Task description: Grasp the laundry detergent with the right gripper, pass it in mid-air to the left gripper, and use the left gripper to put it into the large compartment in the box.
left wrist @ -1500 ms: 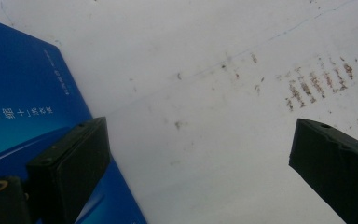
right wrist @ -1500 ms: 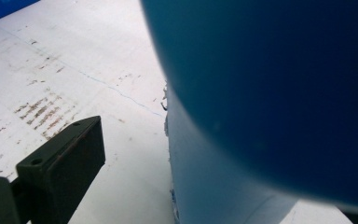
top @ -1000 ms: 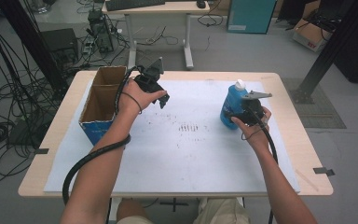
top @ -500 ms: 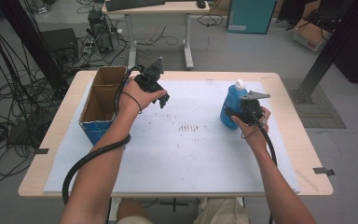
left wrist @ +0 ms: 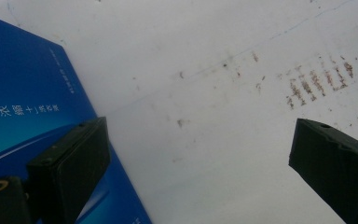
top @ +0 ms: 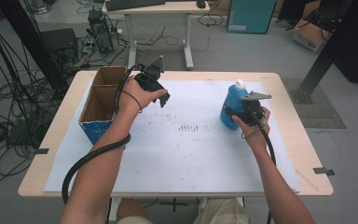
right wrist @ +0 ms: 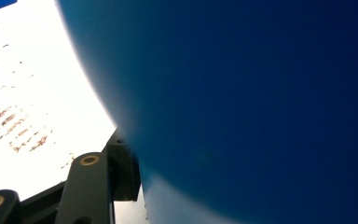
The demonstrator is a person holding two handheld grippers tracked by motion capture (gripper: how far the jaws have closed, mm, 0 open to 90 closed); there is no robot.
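Note:
A blue bottle (top: 231,105) with a white cap stands upright on the white sheet at the right. My right gripper (top: 236,114) reaches it from the right; its jaws have just been closing and are shut on the bottle's lower body. In the right gripper view the bottle (right wrist: 242,102) presses against the one jaw that shows. My left gripper (top: 164,99) hangs above the sheet just right of an open cardboard box (top: 99,100) with blue sides. In the left gripper view it (left wrist: 200,158) is open with nothing between the jaws, and the box's blue wall (left wrist: 23,88) lies at the left.
The white sheet (top: 177,158) covers most of the wooden table (top: 314,179) and has brown smudges (top: 189,127) in its middle. A thick black cable (top: 86,161) trails along the left forearm. Beyond the far edge are a desk, cables and boxes on the floor.

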